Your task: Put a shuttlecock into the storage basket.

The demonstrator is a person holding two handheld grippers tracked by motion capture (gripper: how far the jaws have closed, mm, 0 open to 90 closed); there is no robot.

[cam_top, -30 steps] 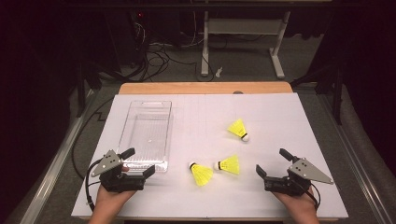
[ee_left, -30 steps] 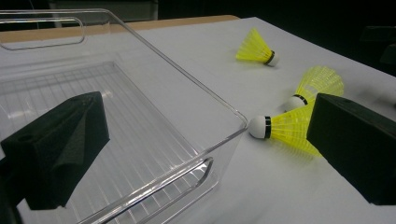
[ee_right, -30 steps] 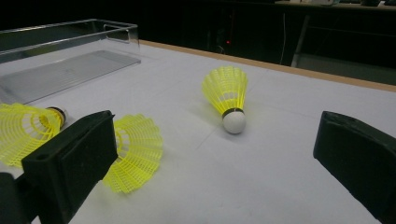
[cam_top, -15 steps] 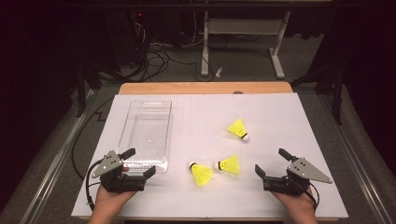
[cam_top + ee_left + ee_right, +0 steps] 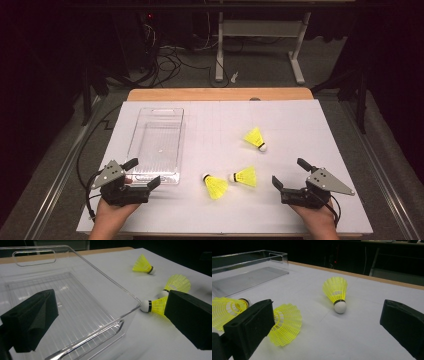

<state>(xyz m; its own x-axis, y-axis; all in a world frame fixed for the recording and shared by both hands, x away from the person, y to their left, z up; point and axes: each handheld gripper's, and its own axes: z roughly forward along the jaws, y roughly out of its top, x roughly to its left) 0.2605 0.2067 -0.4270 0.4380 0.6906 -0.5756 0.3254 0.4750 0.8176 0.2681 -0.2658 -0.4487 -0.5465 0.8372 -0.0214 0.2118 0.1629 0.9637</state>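
Right gripper (image 5: 290, 179), jaws spread and empty, rests right of the nearest shuttlecock (image 5: 244, 176).

Barely any change: left gripper (image 5: 142, 172) nudged slightly toward the clear tray (image 5: 156, 145) ahead of it, right gripper (image 5: 289, 173) edged a touch forward, jaws wide apart as before.

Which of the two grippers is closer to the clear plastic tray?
The left gripper is nearer, right at the clear plastic tray's near end. The right gripper sits far across the table, beyond the shuttlecocks.
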